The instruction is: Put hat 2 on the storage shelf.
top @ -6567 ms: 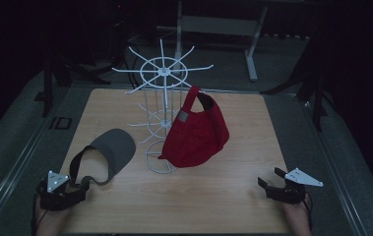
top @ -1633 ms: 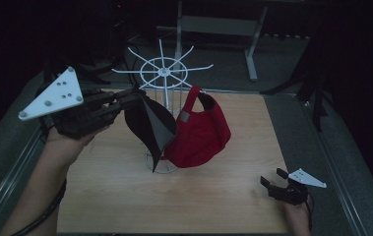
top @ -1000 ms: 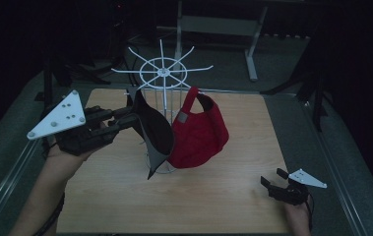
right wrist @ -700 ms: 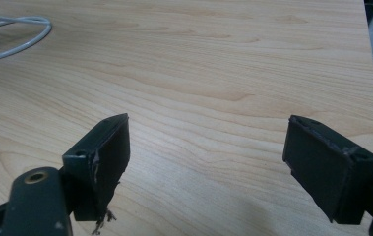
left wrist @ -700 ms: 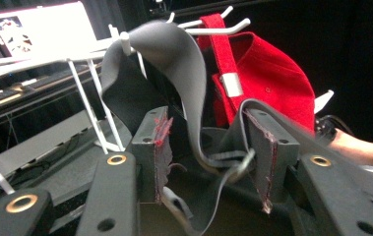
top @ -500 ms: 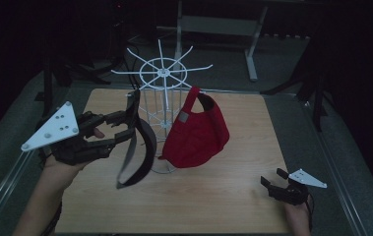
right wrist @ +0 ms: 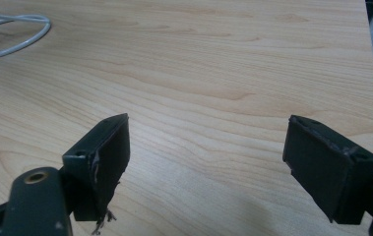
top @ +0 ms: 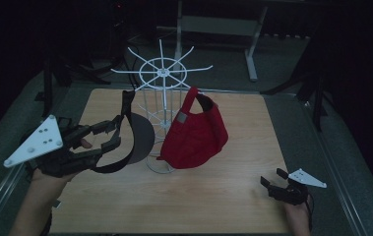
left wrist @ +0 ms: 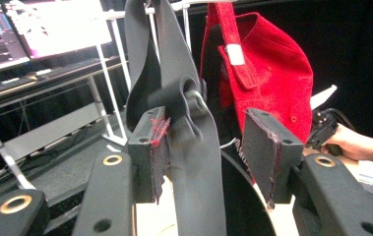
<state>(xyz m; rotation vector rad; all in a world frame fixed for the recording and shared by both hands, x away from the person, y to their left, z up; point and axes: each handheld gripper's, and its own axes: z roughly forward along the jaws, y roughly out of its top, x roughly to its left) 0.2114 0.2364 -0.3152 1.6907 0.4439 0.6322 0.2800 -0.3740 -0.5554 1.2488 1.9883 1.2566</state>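
High view: the white wire rack point(top: 160, 105) stands near the middle of the table point(top: 233, 196) and serves as landmark. A red cap point(top: 194, 132) hangs by its strap from one rack arm on the rack's right. On the rack's left, the dark visor point(top: 134, 140) hangs with its strap looped up over another arm. The left hand-held gripper point(top: 106, 139) sits just left of the rack; its jaws have just been opening, and in the left gripper view they stand part-open with the visor's strap point(left wrist: 189, 147) between them, brushing the left pad point(left wrist: 157, 147) but clear of the other, so the grip appears released. The right hand-held gripper point(top: 271, 184) rests well to the rack's right near the table's front edge, jaws wide with nothing between them over bare wood in the right gripper view. Judged from this, hanging the visor is essentially done; what remains is drawing the left hand-held gripper clear. Dim lighting obscures exactly where the strap seats on the arm, and the visor's brim is partly cut off in the left gripper view.
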